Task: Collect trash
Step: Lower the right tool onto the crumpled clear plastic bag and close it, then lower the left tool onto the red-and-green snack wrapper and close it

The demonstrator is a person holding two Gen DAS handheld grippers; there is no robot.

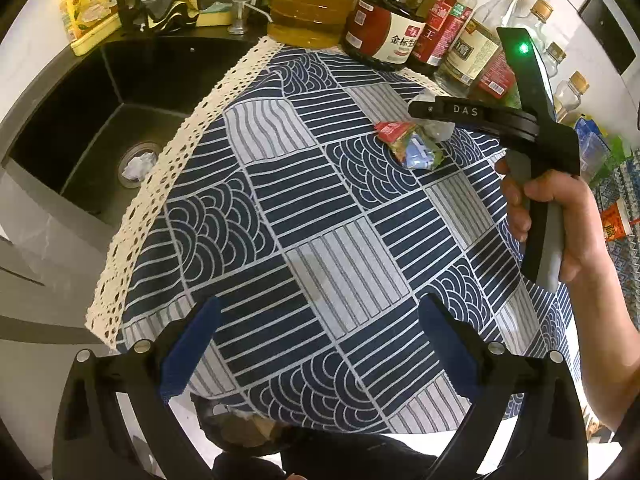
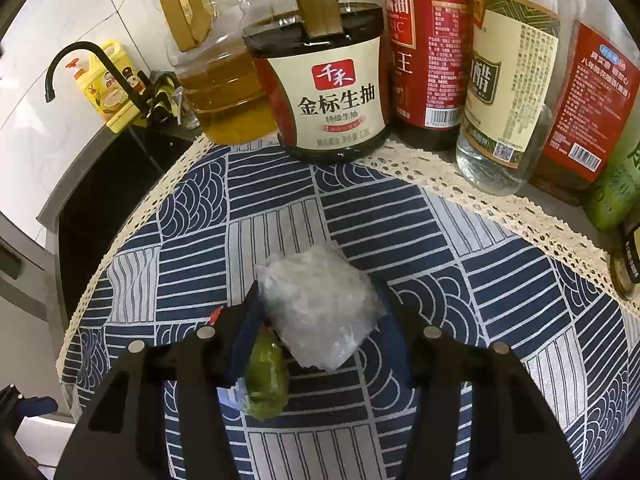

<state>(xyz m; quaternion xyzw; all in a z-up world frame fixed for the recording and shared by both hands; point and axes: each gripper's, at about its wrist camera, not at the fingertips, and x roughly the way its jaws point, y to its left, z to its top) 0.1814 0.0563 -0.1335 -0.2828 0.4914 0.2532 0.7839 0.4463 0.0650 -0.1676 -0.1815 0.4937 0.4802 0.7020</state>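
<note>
At the far left of the left wrist view a black sink (image 1: 80, 128) drops below the counter, with a crumpled white scrap (image 1: 138, 166) lying in its drain and a yellow detergent bottle (image 1: 86, 4) standing on the rim behind it. Next comes the blue-and-white patterned cloth (image 1: 304, 220) with its cream lace border (image 1: 160, 184), spread over the counter. The left gripper (image 1: 316, 344) hangs above the near part of this cloth, its blue-padded fingers (image 1: 192, 348) spread wide with nothing between them. Behind the cloth stand an oil jug (image 1: 312, 4) and a dark soy sauce jug (image 1: 384, 28), then a row of taller bottles (image 1: 468, 52) running rightward. Towards the right of the cloth lies the trash, a small heap of crumpled wrappers (image 1: 416, 144), red, green and blue, with a clear plastic bag among them. The right gripper (image 2: 320, 320) is lowered onto this heap; in its own view its fingers sit on either side of the clear plastic bag (image 2: 320, 312), with a green wrapper (image 2: 266, 384) just below by the left finger. The pads look close against the bag, but I cannot tell whether they are pressing it. The right hand (image 1: 560, 224) grasps the gripper's handle at the far right.
</note>
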